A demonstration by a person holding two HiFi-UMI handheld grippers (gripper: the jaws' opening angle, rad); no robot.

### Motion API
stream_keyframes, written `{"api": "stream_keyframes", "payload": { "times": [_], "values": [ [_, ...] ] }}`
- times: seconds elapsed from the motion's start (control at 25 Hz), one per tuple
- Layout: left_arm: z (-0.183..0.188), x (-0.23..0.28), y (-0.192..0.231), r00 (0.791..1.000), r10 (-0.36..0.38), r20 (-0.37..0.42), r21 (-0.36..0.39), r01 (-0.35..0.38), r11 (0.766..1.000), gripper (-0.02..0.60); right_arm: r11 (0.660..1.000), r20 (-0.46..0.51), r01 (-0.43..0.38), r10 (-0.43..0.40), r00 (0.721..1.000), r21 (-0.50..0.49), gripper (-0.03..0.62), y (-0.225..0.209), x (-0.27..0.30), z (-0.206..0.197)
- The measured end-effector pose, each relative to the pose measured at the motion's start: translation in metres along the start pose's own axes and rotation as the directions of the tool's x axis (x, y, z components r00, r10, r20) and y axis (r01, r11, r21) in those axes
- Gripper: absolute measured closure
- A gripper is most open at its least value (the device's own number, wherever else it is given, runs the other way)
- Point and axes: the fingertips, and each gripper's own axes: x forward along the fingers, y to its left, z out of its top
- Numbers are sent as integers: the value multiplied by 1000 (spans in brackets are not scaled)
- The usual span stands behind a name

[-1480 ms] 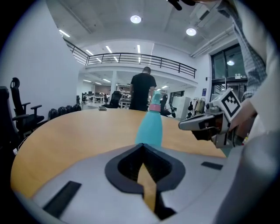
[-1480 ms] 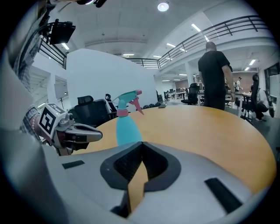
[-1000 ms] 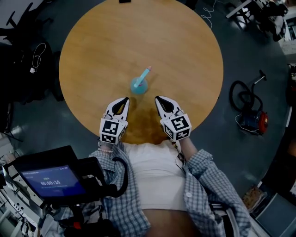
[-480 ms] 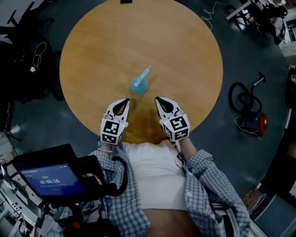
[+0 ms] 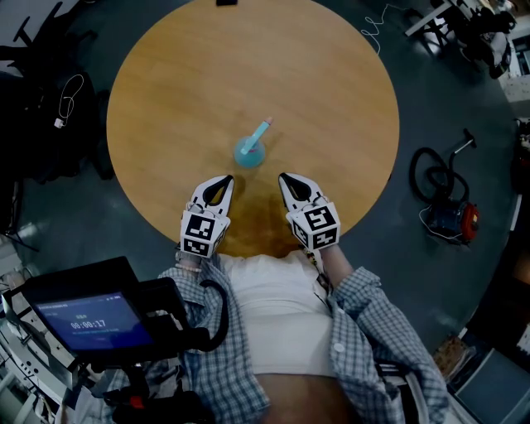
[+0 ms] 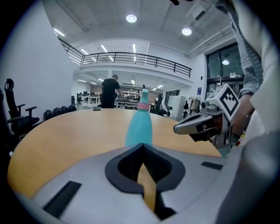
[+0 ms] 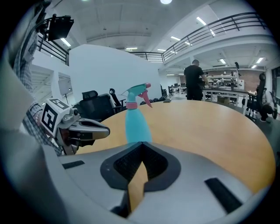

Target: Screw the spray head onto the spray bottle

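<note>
A teal spray bottle [image 5: 249, 151] stands upright on the round wooden table [image 5: 323, 74], with its teal and pink spray head [image 5: 262, 128] on top of it. The bottle [image 6: 139, 126] stands just beyond the left jaws, and in the right gripper view the bottle [image 7: 137, 122] shows its spray head [image 7: 141, 94] with a pink collar. My left gripper [image 5: 226, 180] is shut and empty, near the table's front edge, left of the bottle. My right gripper [image 5: 284, 177] is shut and empty too, to the bottle's right. Neither touches the bottle.
A person in black [image 6: 109, 92] stands beyond the far side of the table. A small dark object [image 5: 224, 2] lies at the table's far edge. Office chairs [image 7: 98, 105] stand by the table. A vacuum cleaner [image 5: 451, 211] and cables lie on the floor at the right.
</note>
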Motion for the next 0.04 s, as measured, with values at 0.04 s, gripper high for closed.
{"api": "stream_keyframes", "payload": {
  "times": [0.04],
  "values": [
    [1, 0, 0, 1000, 0, -2, 0, 0, 1000, 575, 1000, -2, 0, 0, 1000, 1, 600, 0, 0, 0]
  ]
}}
